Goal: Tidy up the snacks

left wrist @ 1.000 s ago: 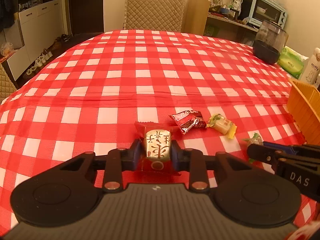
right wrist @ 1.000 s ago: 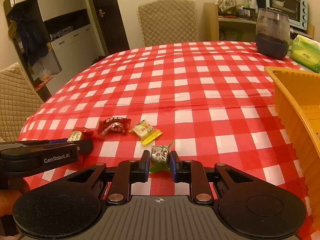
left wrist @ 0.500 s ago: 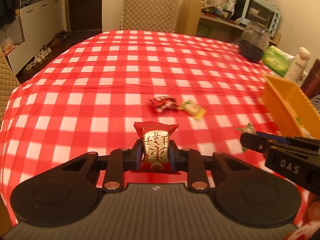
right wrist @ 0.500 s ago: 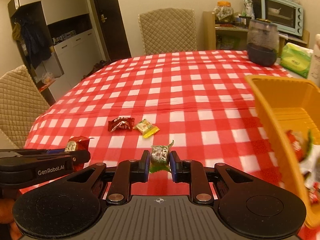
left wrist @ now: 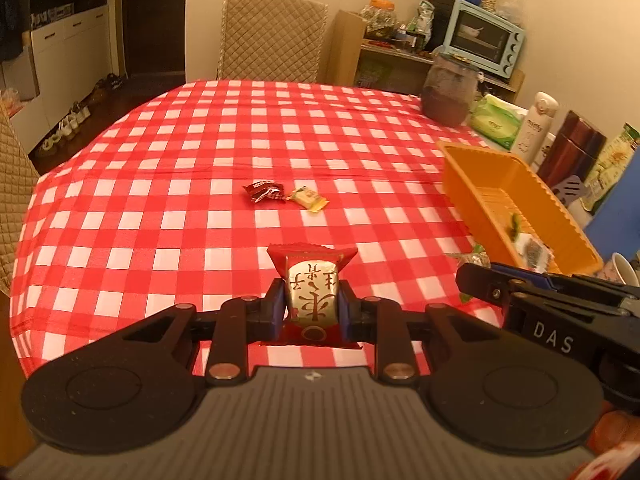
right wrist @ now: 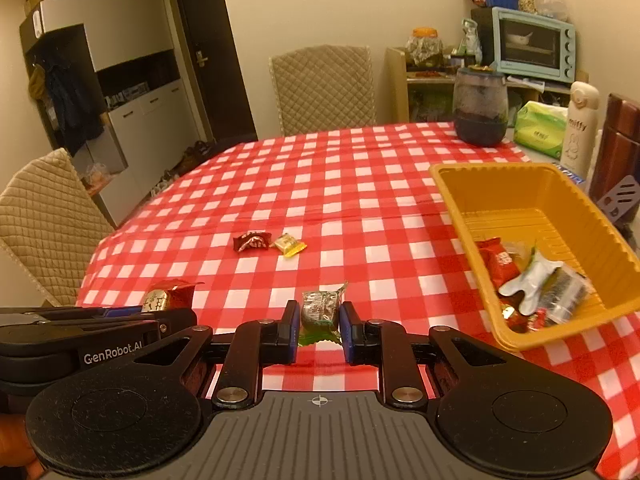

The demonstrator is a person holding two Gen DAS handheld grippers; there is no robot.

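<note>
Nearest of all, the left gripper is clenched on a red-and-gold wrapped snack, which stands upright between the blue pads with its crimped red top edge fanned out above them and is held clear of the red-and-white checked tablecloth. Beside it, the right gripper is clamped on a small silver-and-green wrapped candy, its green tail poking out below the pads, and it too is carried above the cloth. Each tool shows at the edge of the other's view, the two side by side and apart. Just past the right gripper and off to its right sits the orange plastic basket on the table, its near corner close to the tool; several wrapped snacks lie heaped in its near end, among them red packets and a pale silvery one, while its far end is bare ribbed floor. Farther out, near the middle of the table, a dark red wrapped candy and a yellow wrapped candy lie just beside each other on the cloth. Beyond them, at the far right of the table, stand a dark round jar, a green tissue pack and a white bottle. A quilted chair is drawn up at the far edge, with a pale blue toaster oven on a shelf behind.
</note>
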